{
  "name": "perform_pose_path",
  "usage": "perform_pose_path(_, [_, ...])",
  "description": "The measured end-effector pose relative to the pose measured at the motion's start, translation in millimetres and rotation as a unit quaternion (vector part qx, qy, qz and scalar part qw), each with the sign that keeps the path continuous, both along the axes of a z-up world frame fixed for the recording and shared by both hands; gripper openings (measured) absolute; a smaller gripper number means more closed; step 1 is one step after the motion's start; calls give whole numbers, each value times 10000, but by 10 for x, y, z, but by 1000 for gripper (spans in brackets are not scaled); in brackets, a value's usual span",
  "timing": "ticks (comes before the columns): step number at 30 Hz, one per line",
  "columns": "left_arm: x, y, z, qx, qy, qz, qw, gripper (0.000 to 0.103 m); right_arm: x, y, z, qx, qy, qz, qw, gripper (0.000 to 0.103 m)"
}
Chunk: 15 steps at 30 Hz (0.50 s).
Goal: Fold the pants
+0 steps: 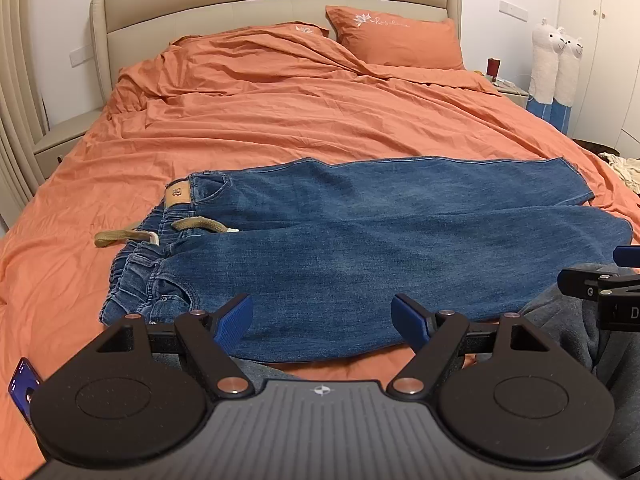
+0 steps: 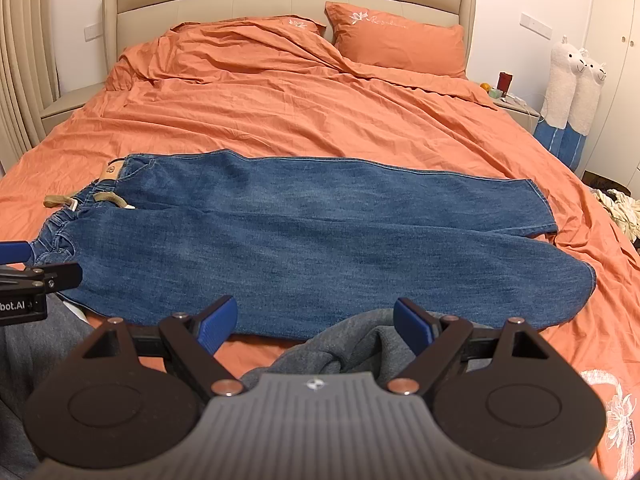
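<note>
Blue jeans (image 1: 360, 240) (image 2: 300, 232) lie spread flat across the orange bed, waistband to the left with a tan drawstring (image 1: 124, 237) (image 2: 60, 200), both leg ends to the right. My left gripper (image 1: 322, 322) hovers open above the near edge of the jeans, close to the waist end, nothing between its blue pads. My right gripper (image 2: 316, 322) is open too, above the near edge towards the leg end, over a grey garment (image 2: 352, 340). Each gripper shows at the edge of the other's view.
The orange duvet (image 1: 300, 112) is wrinkled, with pillows (image 1: 396, 38) by the beige headboard. A phone (image 1: 22, 384) lies at the bed's near left edge. Nightstands flank the bed; two alpaca plush toys (image 2: 576, 92) and a cloth heap (image 2: 620, 212) are on the right.
</note>
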<state>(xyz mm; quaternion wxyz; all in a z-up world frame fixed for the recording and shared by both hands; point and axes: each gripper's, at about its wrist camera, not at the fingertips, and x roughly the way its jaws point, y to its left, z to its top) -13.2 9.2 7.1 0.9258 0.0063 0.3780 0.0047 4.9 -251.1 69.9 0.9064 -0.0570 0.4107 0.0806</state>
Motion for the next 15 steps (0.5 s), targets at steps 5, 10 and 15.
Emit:
perform_pose_path(5, [-3, 1, -2, 2, -3, -2, 10000, 92, -2, 2, 9, 10, -9, -9, 10000, 82])
perform_pose_path(10, [-9, -17, -20, -18, 8, -8, 10000, 92, -18, 5, 13, 17, -30, -18, 10000, 82])
perform_pose_path(15, [23, 42, -40, -31, -2, -28, 10000, 89, -18, -2, 5, 21, -74, 16, 10000, 82])
